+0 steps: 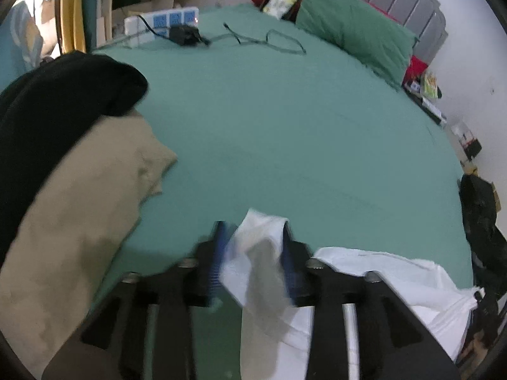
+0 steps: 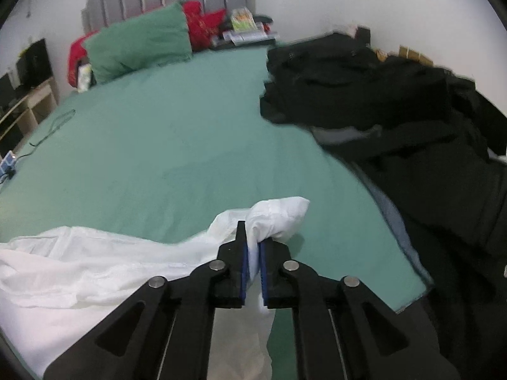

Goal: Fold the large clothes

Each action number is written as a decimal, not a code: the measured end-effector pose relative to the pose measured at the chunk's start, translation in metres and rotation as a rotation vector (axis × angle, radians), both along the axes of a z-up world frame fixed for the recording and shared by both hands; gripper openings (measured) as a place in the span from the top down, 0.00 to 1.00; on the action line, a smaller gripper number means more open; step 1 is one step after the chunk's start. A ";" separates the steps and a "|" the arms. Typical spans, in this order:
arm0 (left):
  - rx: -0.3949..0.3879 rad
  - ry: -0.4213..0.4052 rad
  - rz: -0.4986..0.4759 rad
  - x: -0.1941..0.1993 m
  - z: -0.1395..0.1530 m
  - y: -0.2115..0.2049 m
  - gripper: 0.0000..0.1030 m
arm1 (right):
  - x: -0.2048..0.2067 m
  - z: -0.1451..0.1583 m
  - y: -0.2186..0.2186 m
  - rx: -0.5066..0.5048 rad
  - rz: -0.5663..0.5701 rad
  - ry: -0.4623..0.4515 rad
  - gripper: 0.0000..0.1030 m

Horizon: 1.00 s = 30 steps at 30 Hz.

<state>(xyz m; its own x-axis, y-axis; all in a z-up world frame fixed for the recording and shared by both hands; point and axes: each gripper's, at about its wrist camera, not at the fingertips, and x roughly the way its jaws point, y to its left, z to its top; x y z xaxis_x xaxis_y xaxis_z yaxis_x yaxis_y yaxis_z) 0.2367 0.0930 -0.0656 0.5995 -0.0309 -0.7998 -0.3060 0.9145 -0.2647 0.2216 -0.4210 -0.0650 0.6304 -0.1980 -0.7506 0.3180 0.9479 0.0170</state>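
A white garment (image 1: 380, 272) lies crumpled at the near edge of the green bed sheet (image 1: 285, 126). In the left wrist view my left gripper (image 1: 253, 231) stands open, jaws wide apart. A loose corner of the white cloth hangs between its blue pads (image 1: 218, 253), resting against the right one. In the right wrist view my right gripper (image 2: 253, 237) is shut on another bunched corner of the white garment (image 2: 95, 253). A puff of cloth sticks out past its fingertips, just above the sheet (image 2: 158, 142).
A beige garment (image 1: 79, 205) under a black one (image 1: 47, 104) lies to the left. A pile of black clothes (image 2: 380, 95) covers the bed's right side. At the far end are a green pillow (image 1: 351, 28), a power strip (image 1: 161, 22) and a cable (image 1: 269, 39).
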 end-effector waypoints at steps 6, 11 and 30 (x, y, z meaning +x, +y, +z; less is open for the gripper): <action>0.046 -0.057 -0.055 -0.039 0.023 -0.016 0.57 | -0.024 0.026 0.007 -0.032 -0.038 -0.088 0.32; 0.072 -0.054 -0.232 -0.067 0.028 -0.073 0.45 | -0.046 0.057 0.043 -0.090 0.037 -0.213 0.23; 0.081 0.116 -0.418 -0.023 -0.034 -0.179 0.44 | -0.017 -0.006 0.181 -0.032 0.714 0.154 0.23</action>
